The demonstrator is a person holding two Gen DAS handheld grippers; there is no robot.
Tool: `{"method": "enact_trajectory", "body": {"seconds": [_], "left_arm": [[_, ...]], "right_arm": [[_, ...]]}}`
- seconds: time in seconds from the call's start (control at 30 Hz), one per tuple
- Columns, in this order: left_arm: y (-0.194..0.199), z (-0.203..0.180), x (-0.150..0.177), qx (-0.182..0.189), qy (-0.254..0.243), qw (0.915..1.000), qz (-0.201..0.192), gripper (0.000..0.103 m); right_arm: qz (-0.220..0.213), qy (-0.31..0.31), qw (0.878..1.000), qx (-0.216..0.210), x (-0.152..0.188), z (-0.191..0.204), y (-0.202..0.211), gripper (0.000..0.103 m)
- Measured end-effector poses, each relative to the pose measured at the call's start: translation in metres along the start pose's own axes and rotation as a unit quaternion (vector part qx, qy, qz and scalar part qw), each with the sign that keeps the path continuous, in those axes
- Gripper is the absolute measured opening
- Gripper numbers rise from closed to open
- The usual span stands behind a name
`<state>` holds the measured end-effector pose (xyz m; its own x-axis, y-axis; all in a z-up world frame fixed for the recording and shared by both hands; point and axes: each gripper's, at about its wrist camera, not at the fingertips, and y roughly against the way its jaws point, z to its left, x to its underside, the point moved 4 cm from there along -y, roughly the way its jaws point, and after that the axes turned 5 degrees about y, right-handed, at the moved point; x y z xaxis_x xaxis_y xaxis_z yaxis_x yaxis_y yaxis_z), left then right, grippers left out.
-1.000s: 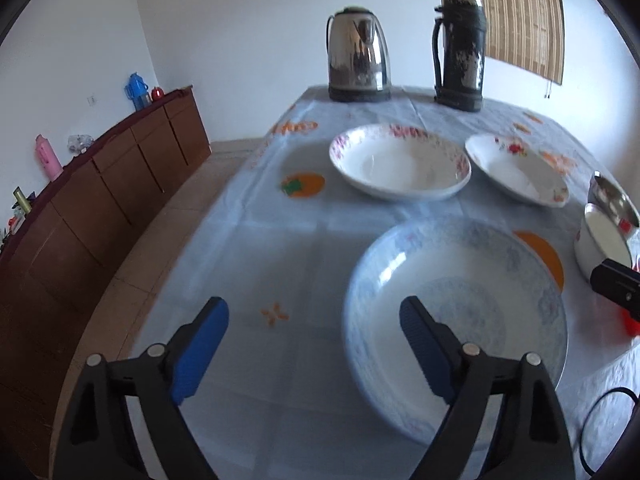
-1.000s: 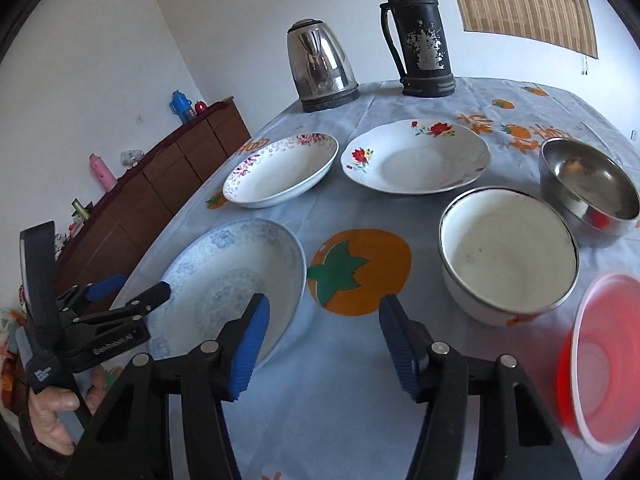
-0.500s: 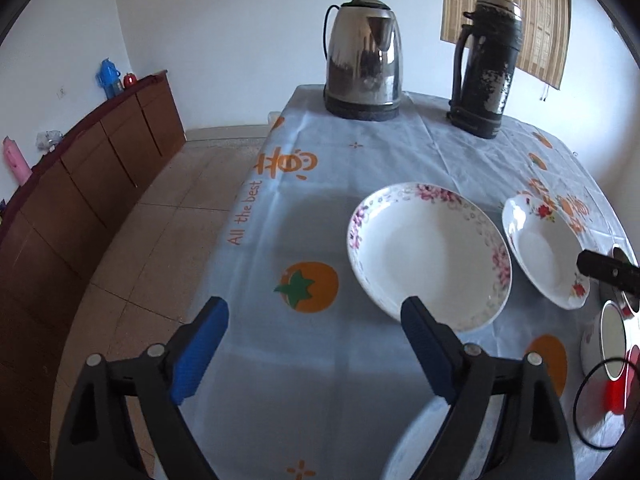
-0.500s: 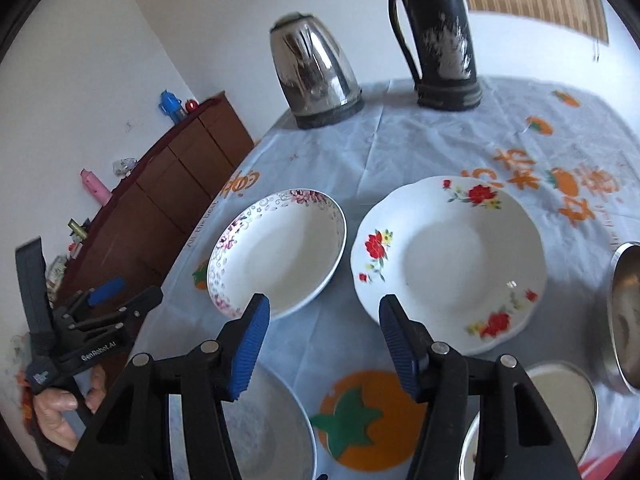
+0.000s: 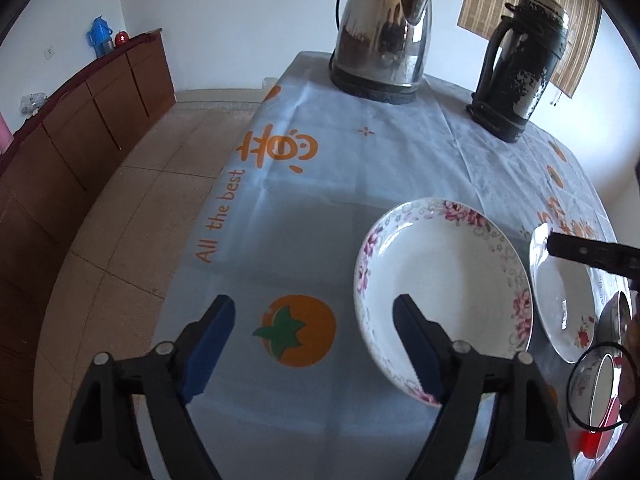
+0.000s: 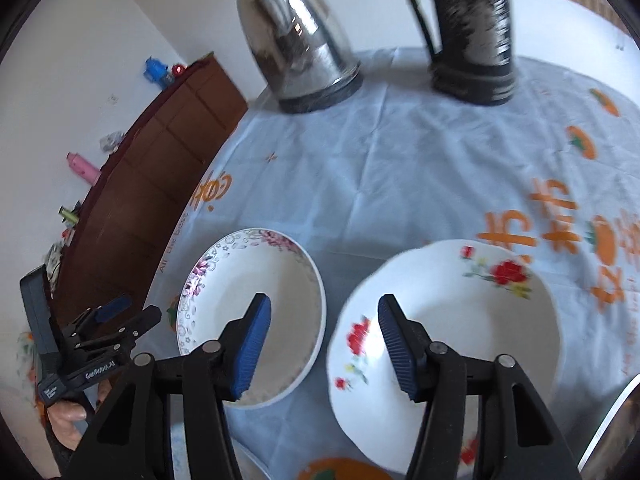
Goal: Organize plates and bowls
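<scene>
A white plate with a pink-flower rim lies beside a white plate with red flowers on the pale blue tablecloth. My left gripper hovers over the pink-rimmed plate's left edge, jaws closing. One finger is over the cloth and the other over the plate, neither pressing on it. My right gripper hangs above the gap between the two plates, jaws closing with nothing gripped. The left gripper and the hand holding it show at the left of the right wrist view.
A steel kettle and a dark thermos stand at the table's far end. A steel bowl, an enamel bowl and a red lid sit at the right. A brown sideboard lines the left wall.
Both grippers have travelled toward the far end of the table, leaving the blue plate and the bowls behind. Both pairs of jaws have narrowed a little.
</scene>
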<state>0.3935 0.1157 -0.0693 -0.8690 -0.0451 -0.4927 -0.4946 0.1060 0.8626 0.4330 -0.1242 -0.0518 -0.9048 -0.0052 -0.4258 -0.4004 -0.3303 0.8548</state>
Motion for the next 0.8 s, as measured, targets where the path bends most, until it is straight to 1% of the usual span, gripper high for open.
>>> {"method": "enact_trajectory", "body": {"seconds": [0.03, 0.07, 0.13, 0.2, 0.27, 0.3, 0.33, 0.37, 0.5, 0.53, 0.57, 0.63, 0.7, 0.77, 0.8], "left_arm": [[-0.003, 0.0, -0.001, 0.003, 0.005, 1.0, 0.003, 0.074], [-0.006, 0.001, -0.001, 0.006, 0.012, 0.9999, 0.008, 0.073], [-0.016, 0.005, -0.002, 0.021, 0.036, 0.9988, 0.026, 0.073], [-0.021, 0.006, -0.002, 0.032, 0.048, 0.9978, 0.033, 0.072], [-0.026, 0.005, -0.001, 0.035, 0.052, 0.9973, 0.038, 0.058], [-0.03, 0.004, 0.0, 0.037, 0.053, 0.997, 0.044, 0.055], [-0.034, 0.003, 0.002, 0.043, 0.056, 0.9961, 0.054, 0.048], [-0.037, 0.003, 0.003, 0.047, 0.058, 0.9955, 0.058, 0.044], [-0.044, 0.004, 0.006, 0.067, 0.082, 0.9917, 0.072, 0.043], [-0.044, 0.003, 0.007, 0.07, 0.085, 0.9912, 0.073, 0.042], [-0.043, 0.001, 0.007, 0.072, 0.084, 0.9913, 0.071, 0.039], [-0.042, -0.004, 0.01, 0.075, 0.073, 0.9922, 0.068, 0.037], [-0.041, -0.007, 0.012, 0.071, 0.065, 0.9934, 0.063, 0.037], [-0.041, -0.011, 0.014, 0.078, 0.064, 0.9931, 0.06, 0.037], [-0.041, -0.013, 0.014, 0.082, 0.062, 0.993, 0.059, 0.037]], "right_arm": [[0.008, 0.002, 1.0, 0.0, -0.004, 0.001, -0.01, 0.043], [0.017, 0.004, 1.0, 0.0, -0.008, 0.001, -0.021, 0.042], [0.014, -0.006, 1.0, 0.004, -0.014, -0.004, -0.034, 0.042], [0.022, -0.013, 1.0, -0.015, -0.019, -0.007, -0.044, 0.042], [0.028, -0.019, 0.999, -0.024, -0.021, -0.009, -0.052, 0.042], [0.032, -0.017, 0.999, -0.026, -0.023, -0.009, -0.056, 0.039], [0.037, -0.012, 0.999, -0.03, -0.023, -0.008, -0.058, 0.034], [0.041, -0.006, 0.998, -0.037, -0.023, -0.007, -0.06, 0.027], [0.058, 0.013, 0.997, -0.043, -0.021, -0.002, -0.072, 0.027], [0.063, 0.015, 0.997, -0.045, -0.02, -0.002, -0.074, 0.027], [0.068, 0.015, 0.997, -0.046, -0.019, -0.002, -0.076, 0.026], [0.068, 0.022, 0.996, -0.045, -0.019, 0.0, -0.077, 0.025], [0.079, 0.033, 0.995, -0.049, -0.017, 0.004, -0.081, 0.017], [0.075, 0.057, 0.995, -0.035, -0.015, 0.009, -0.081, 0.017], [0.075, 0.059, 0.995, -0.037, -0.014, 0.01, -0.081, 0.017]]}}
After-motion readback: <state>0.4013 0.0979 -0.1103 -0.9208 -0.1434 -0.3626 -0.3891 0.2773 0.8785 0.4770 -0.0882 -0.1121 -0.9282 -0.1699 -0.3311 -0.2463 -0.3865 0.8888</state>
